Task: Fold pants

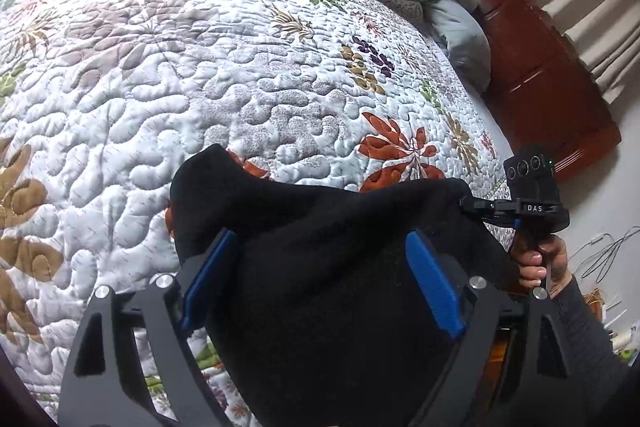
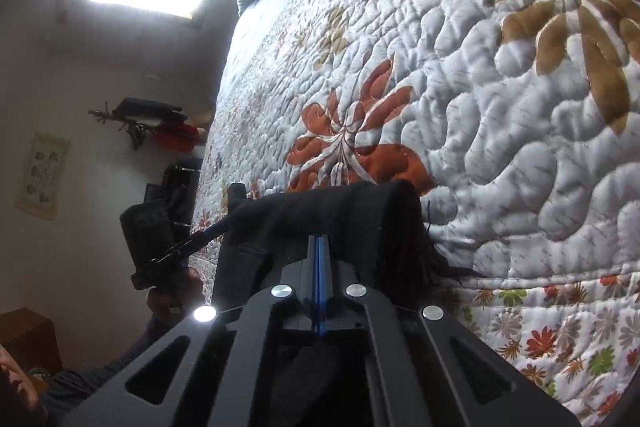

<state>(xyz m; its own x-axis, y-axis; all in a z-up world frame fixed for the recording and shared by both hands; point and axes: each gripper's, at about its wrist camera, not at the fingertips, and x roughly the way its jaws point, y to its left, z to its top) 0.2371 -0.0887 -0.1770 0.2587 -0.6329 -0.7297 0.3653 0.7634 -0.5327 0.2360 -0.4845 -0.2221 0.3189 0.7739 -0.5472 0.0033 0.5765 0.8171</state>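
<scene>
Black pants [image 1: 320, 267] held above quilted bed [image 1: 200, 67]. Right gripper [image 2: 319, 247] fingers clamped on fabric edge. Left gripper [image 1: 320, 283] fingers apart, cloth draped between. Recommended: close left on edge, keep edge taut, lower evenly onto bed.

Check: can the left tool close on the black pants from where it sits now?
Probably yes. The left tool is open with the black pants already lying between its fingers, and nothing else sits in the gap.
</scene>
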